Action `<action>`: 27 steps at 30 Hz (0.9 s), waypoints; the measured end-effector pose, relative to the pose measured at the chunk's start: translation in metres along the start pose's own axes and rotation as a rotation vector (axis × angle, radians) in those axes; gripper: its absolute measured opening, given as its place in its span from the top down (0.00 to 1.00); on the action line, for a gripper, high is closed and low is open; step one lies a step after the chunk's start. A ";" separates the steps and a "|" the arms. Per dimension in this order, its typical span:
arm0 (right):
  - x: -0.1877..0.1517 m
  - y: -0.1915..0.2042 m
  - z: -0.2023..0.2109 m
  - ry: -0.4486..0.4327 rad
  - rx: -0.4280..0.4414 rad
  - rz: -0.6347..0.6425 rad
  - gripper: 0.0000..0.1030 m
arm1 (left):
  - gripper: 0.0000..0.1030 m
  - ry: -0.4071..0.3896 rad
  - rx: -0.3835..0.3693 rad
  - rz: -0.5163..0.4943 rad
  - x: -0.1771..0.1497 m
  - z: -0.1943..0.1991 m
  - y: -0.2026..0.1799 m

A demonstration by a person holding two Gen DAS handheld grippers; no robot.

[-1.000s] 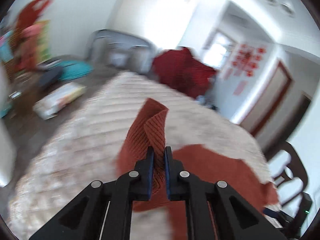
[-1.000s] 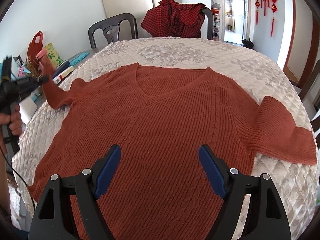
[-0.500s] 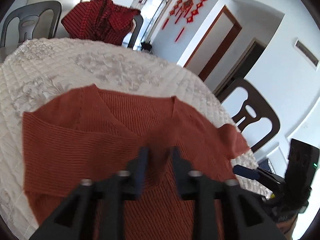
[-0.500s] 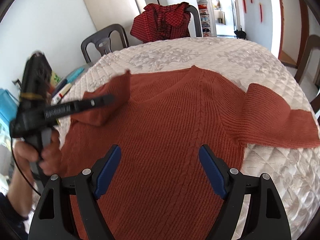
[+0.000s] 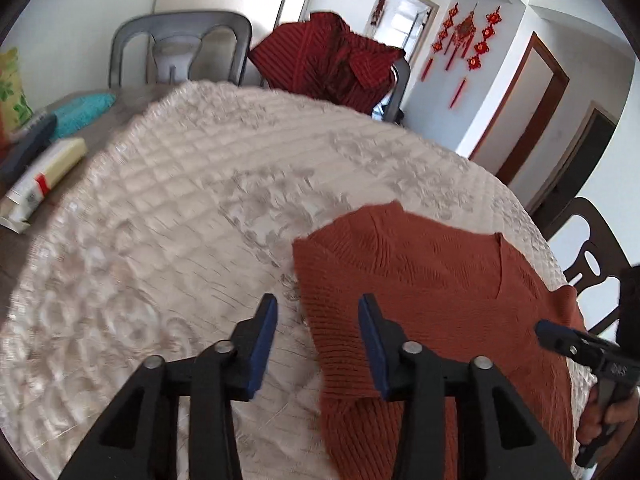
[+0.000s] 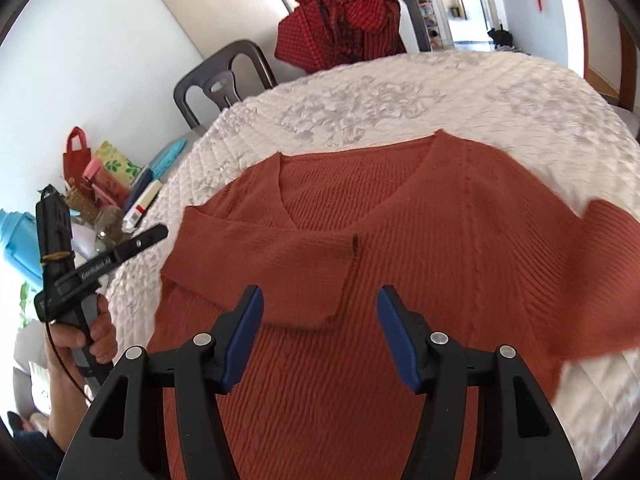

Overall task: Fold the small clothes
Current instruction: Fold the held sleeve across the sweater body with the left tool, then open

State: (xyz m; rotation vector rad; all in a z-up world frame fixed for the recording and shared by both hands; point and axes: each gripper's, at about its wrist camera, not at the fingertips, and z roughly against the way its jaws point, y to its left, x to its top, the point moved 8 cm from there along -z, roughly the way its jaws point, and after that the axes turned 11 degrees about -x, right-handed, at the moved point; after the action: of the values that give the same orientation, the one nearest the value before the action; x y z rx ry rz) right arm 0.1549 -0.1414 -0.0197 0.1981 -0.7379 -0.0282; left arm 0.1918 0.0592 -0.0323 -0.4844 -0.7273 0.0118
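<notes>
A rust-orange knitted sweater lies face up on a counter covered by a cream quilted cloth, its V-neck pointing toward the viewer. One sleeve is folded across the chest, the cuff lying just below the neckline; the other sleeve stretches out flat toward the counter's edge. The right tool hovers over the sweater's lower front, fingers spread wide, gripping nothing. The left tool is also spread and empty – one blue pad over the folded sleeve's edge, the other over bare cloth. A grey chair and a chair draped with a red checked garment stand behind the counter.
</notes>
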 end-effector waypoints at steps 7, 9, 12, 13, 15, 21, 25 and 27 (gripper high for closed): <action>0.007 -0.002 -0.029 0.057 -0.025 0.021 0.82 | 0.84 0.037 -0.021 -0.001 -0.013 -0.017 -0.005; 0.012 0.000 -0.023 0.037 0.016 0.008 0.95 | 0.87 0.018 -0.034 -0.005 -0.011 -0.013 -0.006; 0.025 0.002 -0.011 -0.026 0.031 0.007 0.95 | 0.88 -0.014 -0.057 0.004 -0.007 -0.004 -0.003; 0.028 0.002 -0.009 -0.040 0.043 -0.001 0.95 | 0.88 -0.023 -0.060 0.005 -0.006 -0.003 -0.003; 0.033 0.001 -0.014 -0.049 0.027 0.004 0.95 | 0.88 -0.018 -0.061 0.011 -0.007 -0.005 -0.001; 0.025 -0.013 -0.031 0.013 -0.014 -0.027 0.90 | 0.88 -0.030 -0.038 0.017 -0.006 0.005 0.001; 0.017 -0.007 -0.006 -0.036 -0.017 0.007 0.89 | 0.88 -0.072 -0.064 -0.035 -0.006 0.027 -0.017; 0.009 0.000 -0.004 -0.034 -0.020 0.047 0.89 | 0.88 -0.039 -0.081 -0.056 -0.014 0.023 -0.025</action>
State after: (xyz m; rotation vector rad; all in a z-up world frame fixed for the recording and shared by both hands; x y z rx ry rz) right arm 0.1640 -0.1420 -0.0164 0.1610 -0.7761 0.0059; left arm 0.1620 0.0439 -0.0155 -0.5423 -0.7819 -0.0607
